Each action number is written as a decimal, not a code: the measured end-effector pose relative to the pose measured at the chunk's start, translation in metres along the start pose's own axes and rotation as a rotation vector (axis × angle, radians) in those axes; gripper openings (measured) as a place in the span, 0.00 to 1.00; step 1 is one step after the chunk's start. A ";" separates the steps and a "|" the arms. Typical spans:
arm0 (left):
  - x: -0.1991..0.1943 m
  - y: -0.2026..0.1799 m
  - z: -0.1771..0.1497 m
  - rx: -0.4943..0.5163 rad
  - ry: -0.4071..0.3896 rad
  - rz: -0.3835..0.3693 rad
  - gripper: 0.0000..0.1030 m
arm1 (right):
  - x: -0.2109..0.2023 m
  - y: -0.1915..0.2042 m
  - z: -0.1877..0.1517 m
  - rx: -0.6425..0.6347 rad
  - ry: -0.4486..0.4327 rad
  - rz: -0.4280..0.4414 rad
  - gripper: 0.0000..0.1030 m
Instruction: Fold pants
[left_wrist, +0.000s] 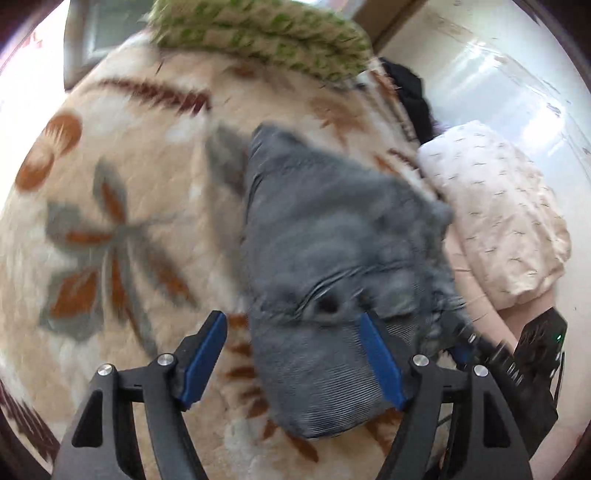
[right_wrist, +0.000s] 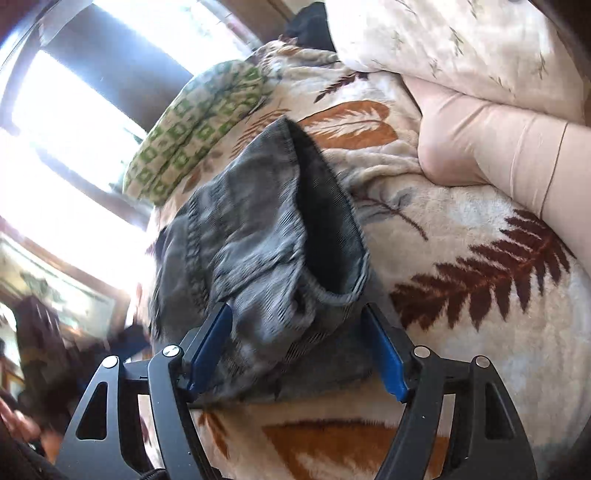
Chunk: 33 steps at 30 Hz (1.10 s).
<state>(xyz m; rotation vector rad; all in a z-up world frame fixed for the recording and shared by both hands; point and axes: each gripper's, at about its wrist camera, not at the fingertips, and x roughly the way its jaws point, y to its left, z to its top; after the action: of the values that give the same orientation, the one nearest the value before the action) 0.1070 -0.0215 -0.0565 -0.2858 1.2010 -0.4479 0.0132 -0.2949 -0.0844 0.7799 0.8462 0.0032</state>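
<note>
I have both tongs, left (left_wrist: 295, 363) and right (right_wrist: 297, 354), spread wide over the gray pants (left_wrist: 332, 236), whose long axis runs toward the frame's top, right nearer.

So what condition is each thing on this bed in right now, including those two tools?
Grey pants: bunched in a loose heap on the blanket, not yet folded flat.
Left tool: open, blue fingers spread around the near edge of the pants.
Right tool: open, pants cloth lying between its fingers.
Leaf-print blanket: spread out under the pants.
Green patterned cushion: lying beyond the pants.
Pale pillow: lying at the bed's edge.
</note>
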 end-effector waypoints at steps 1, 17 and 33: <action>0.007 0.002 -0.002 -0.018 0.013 -0.013 0.74 | 0.005 0.000 0.003 -0.002 0.011 0.015 0.47; 0.020 -0.020 -0.023 0.170 0.027 0.091 0.51 | 0.003 -0.011 -0.017 -0.064 0.097 -0.108 0.18; -0.002 -0.046 0.070 0.190 -0.121 0.093 0.53 | 0.014 0.012 0.104 -0.098 0.056 0.026 0.61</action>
<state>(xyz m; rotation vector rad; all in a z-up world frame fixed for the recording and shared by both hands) 0.1642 -0.0625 -0.0110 -0.0921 1.0408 -0.4531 0.0963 -0.3464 -0.0436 0.7009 0.8828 0.0892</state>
